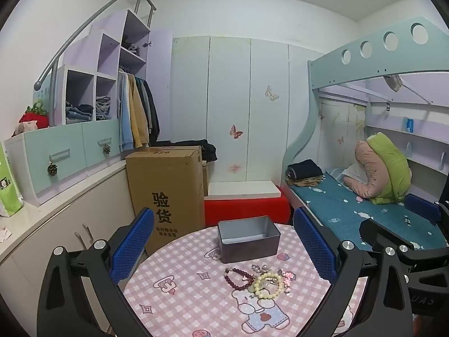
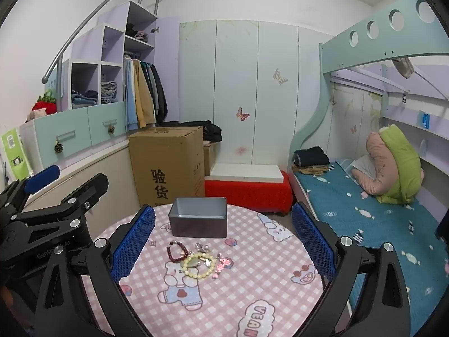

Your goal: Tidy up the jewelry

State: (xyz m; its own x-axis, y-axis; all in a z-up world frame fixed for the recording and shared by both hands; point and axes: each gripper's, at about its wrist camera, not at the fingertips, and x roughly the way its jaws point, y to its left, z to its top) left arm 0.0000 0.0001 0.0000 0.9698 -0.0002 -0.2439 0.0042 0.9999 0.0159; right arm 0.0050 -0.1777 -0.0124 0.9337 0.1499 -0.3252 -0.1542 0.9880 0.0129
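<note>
A small heap of jewelry lies on the round table with the pink checked cloth (image 1: 179, 255) (image 2: 261, 280). In it are a dark red bead bracelet (image 1: 239, 278) (image 2: 177, 251), a cream bead bracelet (image 1: 268, 285) (image 2: 197, 265), pink trinkets (image 1: 287, 276) (image 2: 221, 264) and small silver pieces (image 1: 259, 267) (image 2: 202, 247). Behind the heap stands an empty grey metal box (image 1: 248, 238) (image 2: 198, 220). My left gripper (image 1: 223, 252) hovers open before the heap with nothing between its blue pads. My right gripper (image 2: 223, 243) is also open and holds nothing.
A tall cardboard box (image 1: 165, 191) (image 2: 168, 165) stands beyond the table at the left, with a red bench (image 1: 247, 210) (image 2: 249, 193) beside it. A bunk bed with a blue sheet (image 1: 364, 213) (image 2: 373, 210) runs along the right. A cabinet counter (image 1: 56, 205) lines the left wall.
</note>
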